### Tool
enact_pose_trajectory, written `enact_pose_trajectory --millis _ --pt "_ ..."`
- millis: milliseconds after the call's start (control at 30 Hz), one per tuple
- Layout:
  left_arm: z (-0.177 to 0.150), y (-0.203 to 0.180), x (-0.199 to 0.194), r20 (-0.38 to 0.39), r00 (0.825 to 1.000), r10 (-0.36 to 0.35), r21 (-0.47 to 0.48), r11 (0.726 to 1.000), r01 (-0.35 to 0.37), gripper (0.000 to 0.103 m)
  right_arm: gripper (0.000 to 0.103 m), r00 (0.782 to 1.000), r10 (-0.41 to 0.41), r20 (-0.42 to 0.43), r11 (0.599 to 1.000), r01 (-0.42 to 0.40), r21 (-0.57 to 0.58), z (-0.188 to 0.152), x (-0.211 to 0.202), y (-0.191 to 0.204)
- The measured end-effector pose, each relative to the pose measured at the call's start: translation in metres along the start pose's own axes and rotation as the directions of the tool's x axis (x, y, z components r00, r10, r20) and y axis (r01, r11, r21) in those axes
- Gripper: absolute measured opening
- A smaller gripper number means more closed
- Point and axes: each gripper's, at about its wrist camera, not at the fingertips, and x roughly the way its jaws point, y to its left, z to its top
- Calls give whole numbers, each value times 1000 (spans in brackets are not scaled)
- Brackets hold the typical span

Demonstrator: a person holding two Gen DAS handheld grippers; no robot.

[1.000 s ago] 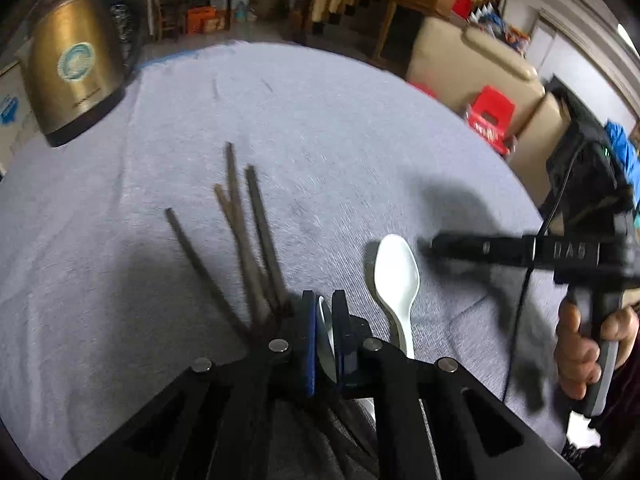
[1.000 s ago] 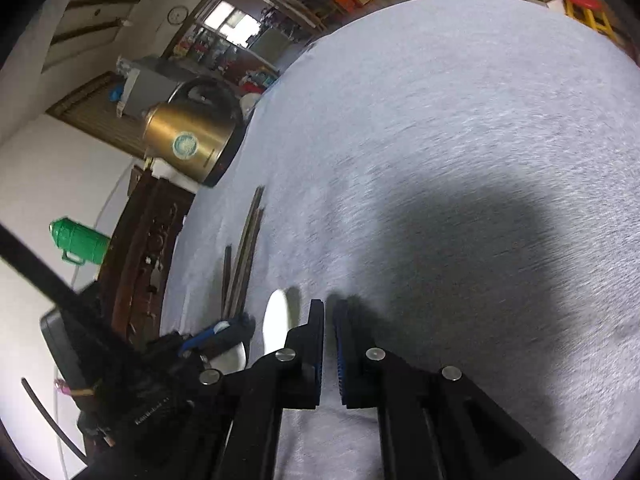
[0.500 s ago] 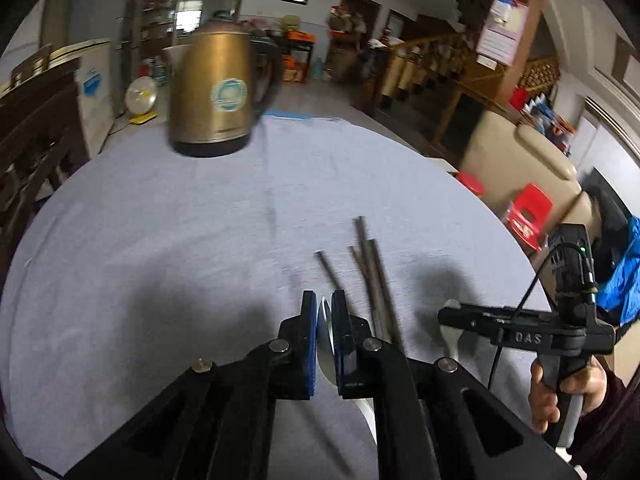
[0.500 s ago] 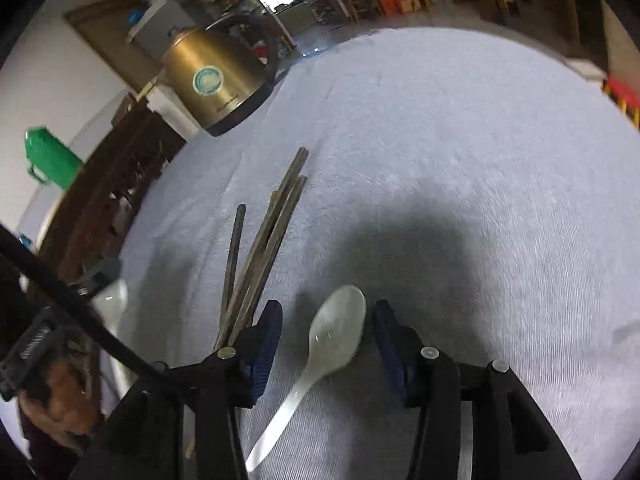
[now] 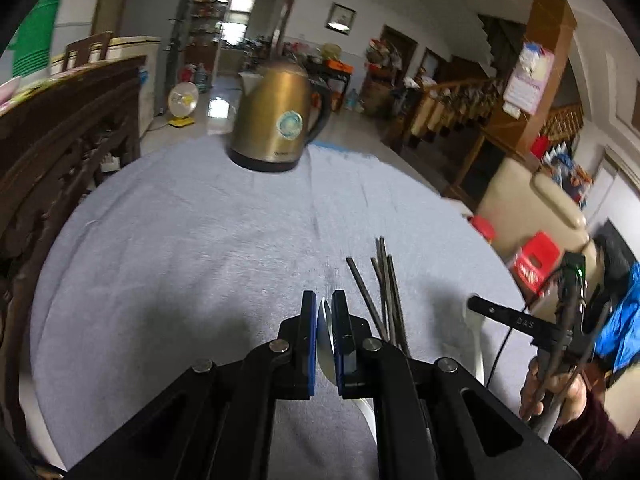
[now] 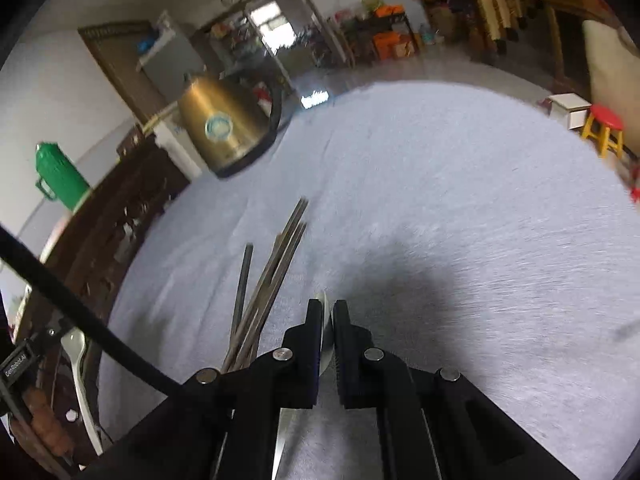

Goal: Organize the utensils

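Gripping one white spoon apiece — left gripper [image 5: 325, 312] and right gripper [image 6: 327, 322] fingers pinch bowls edgewise above the tabletop [image 5: 192, 240]; light, slick, brittle-looking — handles would likely hold steadier.

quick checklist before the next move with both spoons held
1. Left gripper shut on its white plastic spoon: ok.
2. Right gripper shut on the second white spoon: ok.
3. Dark wooden chopsticks lying loose in a bunch on the grey cloth-covered table: ok, not disturbed.
4. Gold electric kettle upright at the far edge, away from both spoons: ok.
5. Holder or tray for the utensils in view: not ok, none seen.
6. Firmness of the grips: cannot tell.
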Motion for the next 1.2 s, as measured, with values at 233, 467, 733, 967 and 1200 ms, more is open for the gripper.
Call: enact_pose_trajectory --millis 233,467,733,967,1200 --pt "-11 -18 -55 135 987 91 -45 995 -85 7 6 985 -20 170 998 11 55 -7 -72 -18" --pt "-36 -62 -98 256 957 138 -65 990 -125 7 6 935 8 355 997 -36 73 -20 -148 -11" --pt "-52 -90 -95 283 940 191 -72 982 -177 7 6 854 146 499 989 -142 -46 -42 -203 41" --pt "-58 -80 -85 277 930 240 -131 969 -211 7 6 803 172 571 984 -116 -134 -63 -203 81" --pt "-64 -75 -76 272 925 267 -155 960 -232 7 6 761 166 627 976 -38 -213 -88 -191 118"
